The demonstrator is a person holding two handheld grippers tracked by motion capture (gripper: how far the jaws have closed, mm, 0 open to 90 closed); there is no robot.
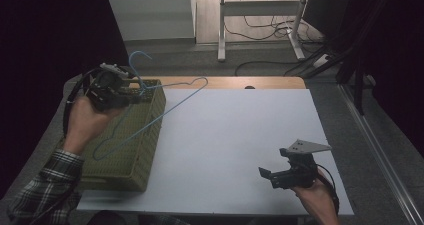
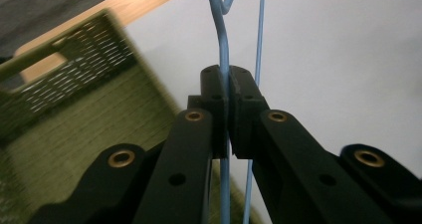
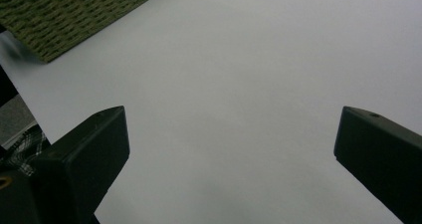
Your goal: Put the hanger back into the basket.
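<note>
Left claw (image 2: 229, 92) pinches hanger (image 1: 165, 110)

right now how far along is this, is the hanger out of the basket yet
Partly. Done: the left gripper has shut on the blue hanger near its hook. In hand: the hanger is tilted over the green basket, one end reaching over the white table. Left: setting it down, likely. The right gripper is open, holding nothing.

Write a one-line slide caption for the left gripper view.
Left gripper shut on a blue wire hanger, above a green basket and white table.
</note>
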